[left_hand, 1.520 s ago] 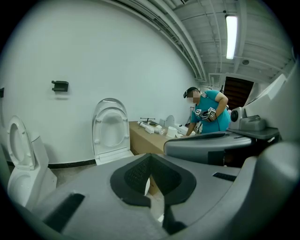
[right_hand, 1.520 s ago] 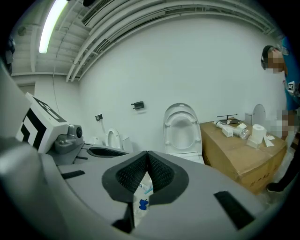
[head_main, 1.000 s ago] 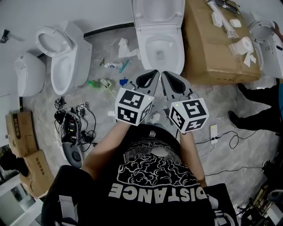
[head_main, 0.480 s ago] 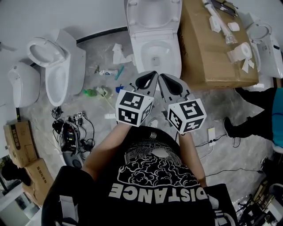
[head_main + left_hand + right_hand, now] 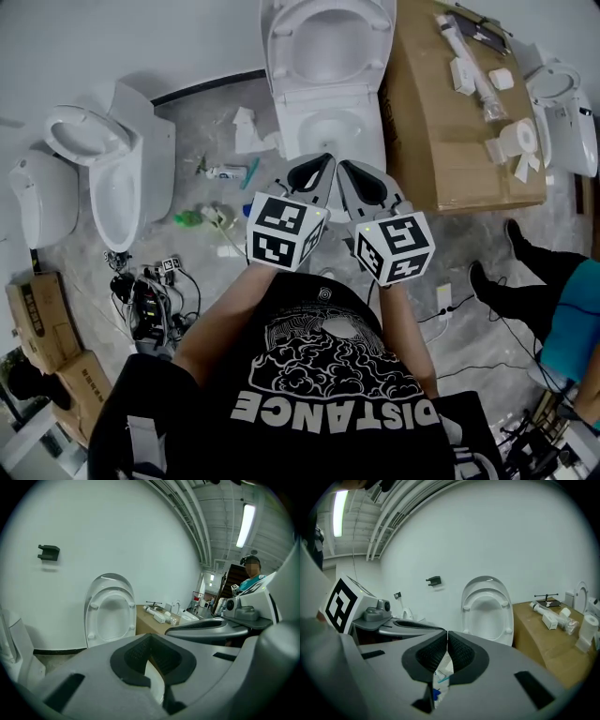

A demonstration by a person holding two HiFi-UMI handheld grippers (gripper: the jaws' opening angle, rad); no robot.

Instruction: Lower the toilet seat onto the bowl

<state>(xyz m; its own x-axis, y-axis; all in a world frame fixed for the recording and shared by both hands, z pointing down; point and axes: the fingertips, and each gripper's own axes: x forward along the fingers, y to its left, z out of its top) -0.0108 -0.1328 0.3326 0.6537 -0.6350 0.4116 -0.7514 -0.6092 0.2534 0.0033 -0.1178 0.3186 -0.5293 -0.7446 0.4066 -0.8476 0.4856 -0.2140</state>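
Observation:
A white toilet stands against the wall ahead, its seat point(image 5: 328, 37) and lid raised upright above the open bowl point(image 5: 330, 124). The upright seat point(image 5: 110, 609) faces the left gripper view, and the same seat point(image 5: 486, 609) shows in the right gripper view. My left gripper point(image 5: 323, 161) and right gripper point(image 5: 344, 167) are held side by side at the bowl's near edge, short of the seat. The left gripper point(image 5: 151, 637) is shut and holds nothing. The right gripper point(image 5: 447, 637) is shut too, pads together, also with nothing in it.
A large cardboard box point(image 5: 459, 122) with loose parts stands right of the toilet. Other toilets stand at left point(image 5: 122, 178) and far right point(image 5: 562, 94). Litter point(image 5: 230, 173) and cables point(image 5: 145, 291) lie on the floor at left. A person's legs point(image 5: 534, 291) are at right.
Both grippers have moved forward together towards the toilet, and more of the raised seat now shows. The person at right has shifted their legs. Both jaws stay shut.

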